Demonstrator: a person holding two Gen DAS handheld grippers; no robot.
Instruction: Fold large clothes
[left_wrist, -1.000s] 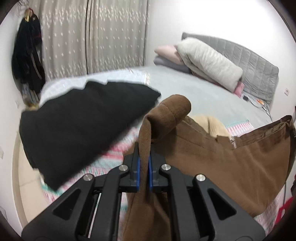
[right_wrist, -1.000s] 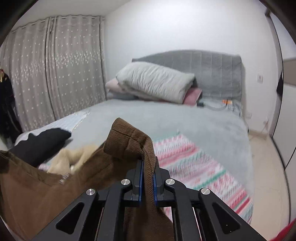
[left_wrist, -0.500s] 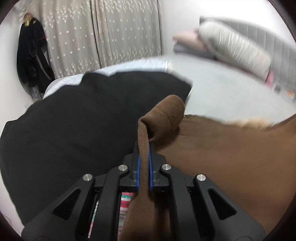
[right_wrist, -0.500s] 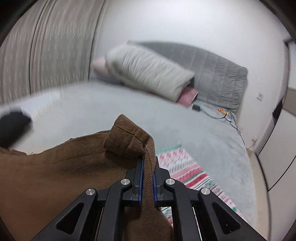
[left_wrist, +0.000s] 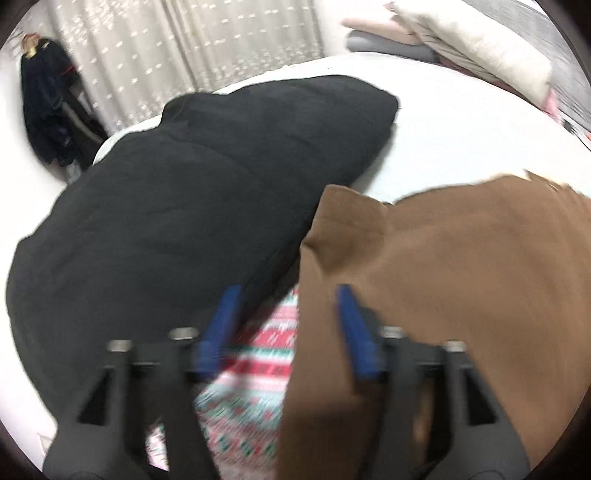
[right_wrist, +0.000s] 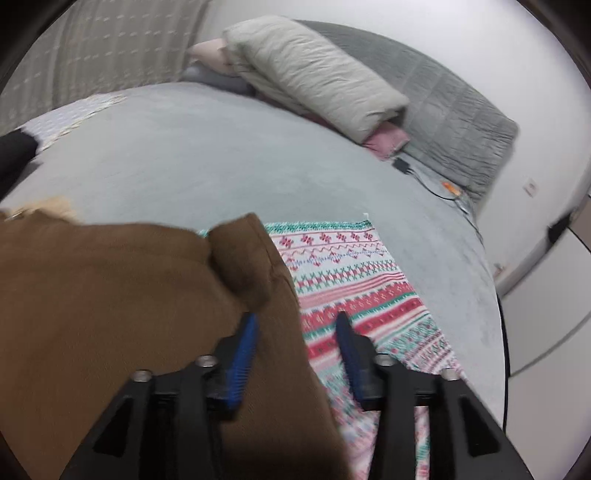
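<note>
lying on the bed (right_wrist: 207, 166) across a patterned blanket (right_wrist: 354, 280) beside a black garment (left_wrist: 192, 206), the brown garment (left_wrist: 461, 277) sits between the jaws of the left gripper (left_wrist: 288, 299) and right gripper (right_wrist: 295, 325), which have just been opening and now stand apart, gripping nothing.

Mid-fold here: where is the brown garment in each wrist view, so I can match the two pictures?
Left wrist: the brown garment fills the right half, its edge lying between the open left gripper pads.
Right wrist: it fills the lower left, one corner between the open right gripper pads.
Shared landmark: the patterned red, white and green blanket, beside the garment in both.
</note>
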